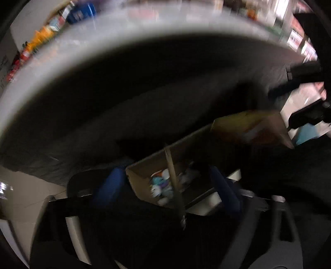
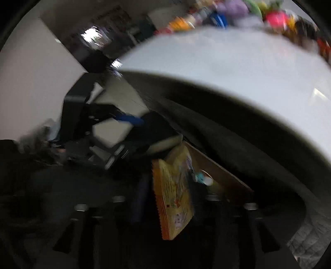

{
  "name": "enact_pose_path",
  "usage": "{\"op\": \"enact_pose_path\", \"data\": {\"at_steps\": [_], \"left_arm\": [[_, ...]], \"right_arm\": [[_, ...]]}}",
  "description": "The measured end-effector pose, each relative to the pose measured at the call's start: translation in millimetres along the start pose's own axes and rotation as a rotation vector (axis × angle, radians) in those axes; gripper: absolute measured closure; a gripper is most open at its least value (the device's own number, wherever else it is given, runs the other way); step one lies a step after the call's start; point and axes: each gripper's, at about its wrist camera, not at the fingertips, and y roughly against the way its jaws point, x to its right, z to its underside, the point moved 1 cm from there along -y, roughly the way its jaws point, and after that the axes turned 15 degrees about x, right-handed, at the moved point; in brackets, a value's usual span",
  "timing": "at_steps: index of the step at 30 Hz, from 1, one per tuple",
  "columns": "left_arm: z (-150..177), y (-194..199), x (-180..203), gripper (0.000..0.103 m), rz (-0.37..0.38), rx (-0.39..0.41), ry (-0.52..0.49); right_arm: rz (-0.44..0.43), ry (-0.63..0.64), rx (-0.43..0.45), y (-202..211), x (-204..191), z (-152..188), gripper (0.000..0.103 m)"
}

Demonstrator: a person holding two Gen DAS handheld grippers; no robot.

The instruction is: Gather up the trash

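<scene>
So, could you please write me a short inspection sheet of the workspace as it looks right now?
Surface: white round table, seen from below its rim; top bare where visible.
Job's things: cardboard box under the table holding blurred trash; yellow snack wrapper in the right gripper.
Clutter: colourful blurred items beyond the table's far edge.
Grippers: left gripper open, blue fingers either side of the box's cardboard flap; right shut on the wrapper.
Cables: nothing seen.
Surroundings: pale floor, dark under-table shadow; heavy motion blur.

Cardboard box (image 1: 144, 171) on floor (image 1: 31, 186), under white table (image 1: 115, 35).
</scene>
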Motion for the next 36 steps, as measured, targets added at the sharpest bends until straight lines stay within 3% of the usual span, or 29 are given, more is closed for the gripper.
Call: {"op": "enact_pose_path", "data": {"at_steps": [2,4,5,7,9,11,13,15,17,22,27,31,33,36], "left_arm": [[10.4,-29.9,-9.4,0.016,-0.022,-0.07,0.022],[10.8,-28.3,-16.7,0.022,-0.019,-0.067,0.061],[8.3,-17.7,-19.1,0.022,-0.001,-0.036,0.075],[-2.8,10.7,-23.9,0.021,0.02,0.053,0.093],[-16.5,37.9,-29.9,0.02,0.034,0.145,0.122],[-35.6,65.3,-41.3,0.015,0.054,0.256,0.171],[-56.8,87.4,-55.6,0.013,0.048,0.362,0.229],[-70.8,97.8,-71.6,0.012,0.05,0.419,0.295],[-77.9,99.8,-83.7,0.012,0.056,0.446,0.352],[-72.8,94.6,-106.8,0.012,0.07,0.476,0.492],[-74.4,87.3,-110.4,0.012,0.001,0.468,0.436],[-78.6,87.9,-106.9,0.012,0.0,0.482,0.392],[-79.0,86.9,-104.1,0.012,0.004,0.492,0.378],[-79.5,79.2,-103.9,0.012,0.027,0.466,0.397]], "right_arm": [[0.037,0.002,-0.029,-10.7,5.7,0.1,0.056],[-0.016,0.05,0.03,12.1,-7.0,-13.4,0.056],[-0.023,0.08,0.064,25.5,-12.2,-21.6,0.055],[-0.002,0.149,0.177,64.6,-20.8,-50.0,0.044],[0.09,0.19,0.312,94.4,-13.8,-88.4,0.026],[0.205,0.193,0.394,102.7,3.3,-124.2,0.02],[0.26,0.074,0.47,100.0,43.9,-172.7,0.019],[0.288,-0.103,0.54,91.1,87.4,-215.7,0.019],[0.353,-0.184,0.567,77.8,123.0,-251.2,0.019],[0.49,-0.329,0.496,26.6,186.3,-308.5,0.025],[0.629,-0.325,0.436,6.5,194.7,-335.0,0.024],[0.706,-0.196,0.354,-9.3,189.3,-346.2,0.019],[0.747,-0.124,0.265,-28.8,196.9,-355.1,0.018],[0.7,-0.074,0.13,-54.4,214.5,-369.4,0.018]]}}
